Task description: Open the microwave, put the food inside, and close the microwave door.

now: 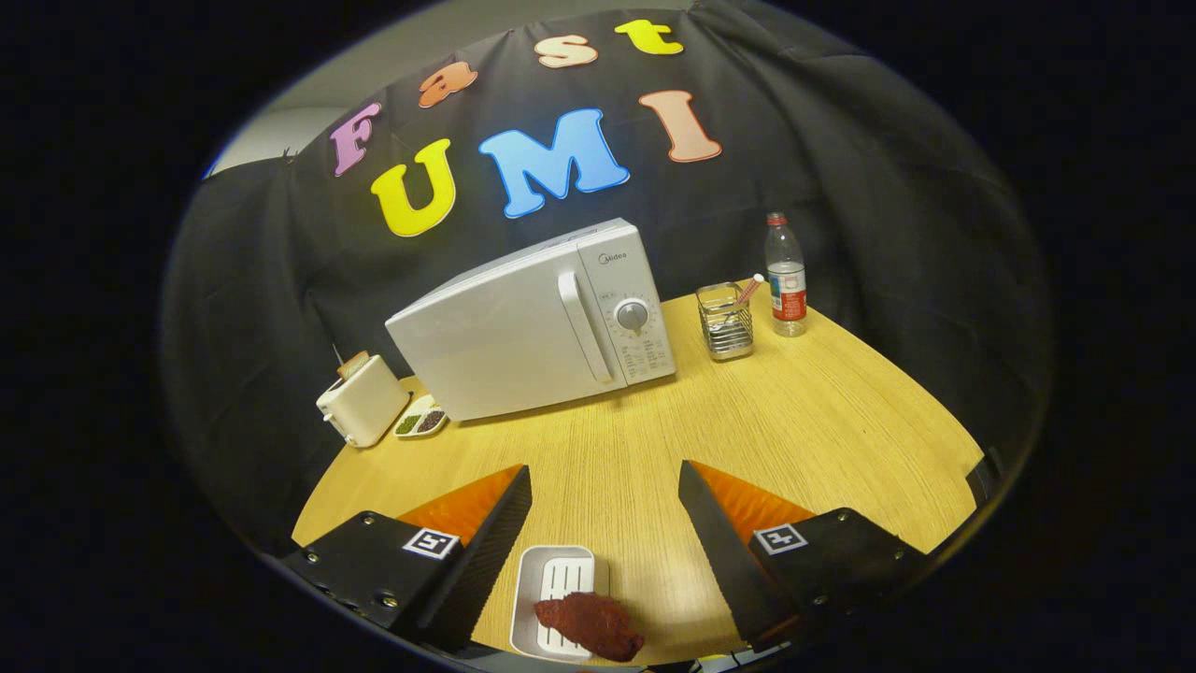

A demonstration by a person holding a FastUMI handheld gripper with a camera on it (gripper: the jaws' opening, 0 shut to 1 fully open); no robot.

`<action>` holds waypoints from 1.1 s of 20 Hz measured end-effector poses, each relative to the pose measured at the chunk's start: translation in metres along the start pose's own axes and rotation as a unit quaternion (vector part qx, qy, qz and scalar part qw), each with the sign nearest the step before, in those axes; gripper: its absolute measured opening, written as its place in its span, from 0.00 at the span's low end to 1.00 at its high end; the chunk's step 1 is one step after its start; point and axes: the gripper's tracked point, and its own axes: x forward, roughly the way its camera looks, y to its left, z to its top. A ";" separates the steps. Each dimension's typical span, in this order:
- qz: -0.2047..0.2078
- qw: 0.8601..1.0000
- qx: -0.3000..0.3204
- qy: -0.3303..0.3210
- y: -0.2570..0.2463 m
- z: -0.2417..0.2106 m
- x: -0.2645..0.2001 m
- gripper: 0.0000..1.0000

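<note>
Hovering with gripper spread wide, gripping nothing; microwave sitting shut well ahead on the table. Food lying half off its white tray between the fingers. Risking shoving the microwave backward when tugging the handle, or dropping the overhanging food.

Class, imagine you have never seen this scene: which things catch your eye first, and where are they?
A white box-shaped microwave with its door closed stands at the back of the light wooden table, beyond the open hand-held gripper. Between its fingers, nearest the camera, a dark red piece of food lies on a white rectangular tray.
</note>
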 end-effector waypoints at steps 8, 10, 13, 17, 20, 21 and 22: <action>0.015 1.000 -0.021 -0.006 0.007 0.058 0.074 0.99; 0.010 0.999 -0.047 -0.009 0.006 0.070 0.092 0.99; 0.011 0.997 -0.076 -0.016 0.011 0.088 0.120 0.99; 0.016 0.994 -0.103 -0.016 0.023 0.101 0.156 0.99; 0.008 0.991 -0.129 -0.020 0.026 0.108 0.179 0.90; 0.002 0.990 -0.139 -0.020 0.026 0.110 0.185 0.90; -0.008 0.989 -0.149 -0.022 0.023 0.112 0.194 0.82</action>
